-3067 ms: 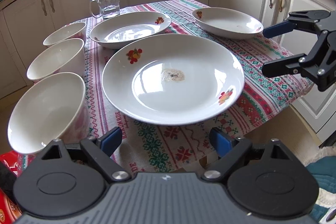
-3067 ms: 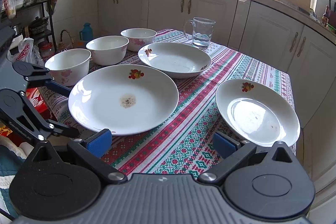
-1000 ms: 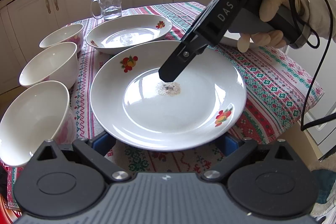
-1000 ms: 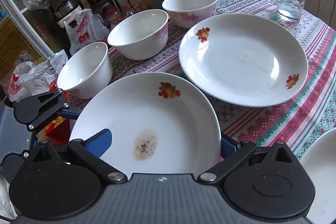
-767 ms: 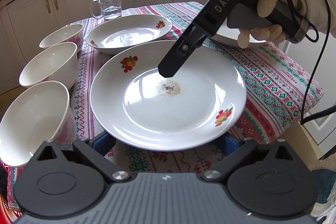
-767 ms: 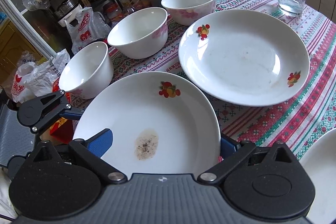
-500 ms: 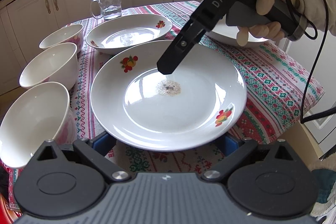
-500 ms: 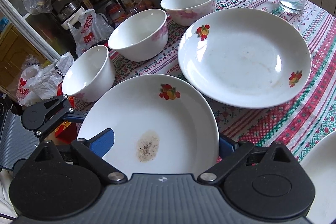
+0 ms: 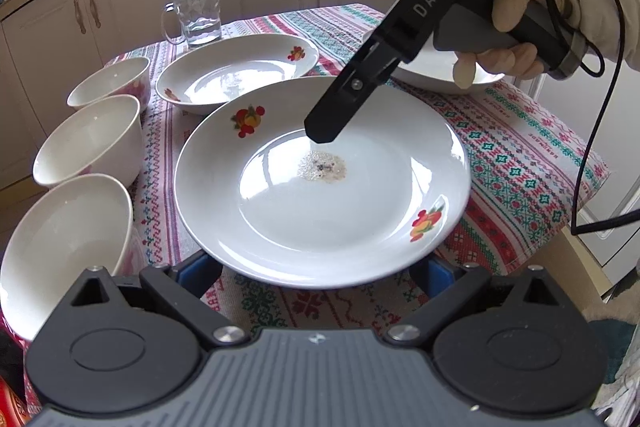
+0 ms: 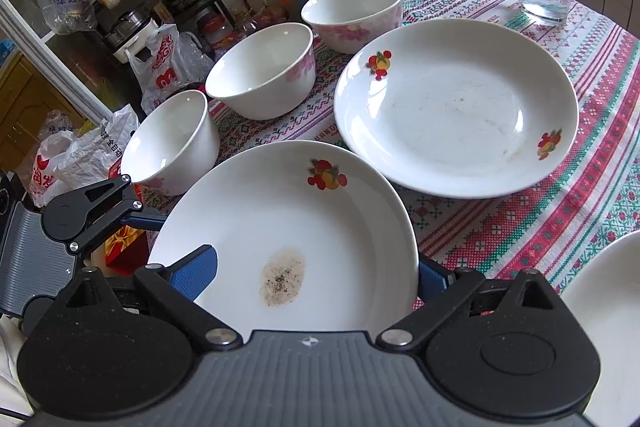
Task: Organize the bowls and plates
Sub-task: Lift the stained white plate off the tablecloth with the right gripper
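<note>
Moved since before: right tongs (image 10: 312, 273), swung over from the far right side to just above the dirty plate (image 9: 320, 219); left tongs (image 9: 316, 271), pushed in under that plate's near edge.

Far left, three white bowls (image 9: 88, 143) in a row on the striped cloth (image 9: 520, 163). Next, the left tongs again: wide open, blue fingers (image 9: 196, 273) tucked below the plate's near rim, not squeezing anything. In the middle, the dirty plate with a brown spot (image 9: 323, 167), at the near edge of the table. Behind it, a deeper plate (image 9: 236, 75) and a glass mug (image 9: 198, 15).

Then the right tongs, tilted down, one black finger tip hanging just over the spot. Open wide, only just closed a tiny bit. From its own camera, one blue finger (image 10: 196, 271) over the plate, the other half hidden behind the rim, so plate edge between them, not squeezed. Far right, a gloved hand (image 9: 516, 23) on the handle, and one more plate (image 9: 436, 79) beneath.
</note>
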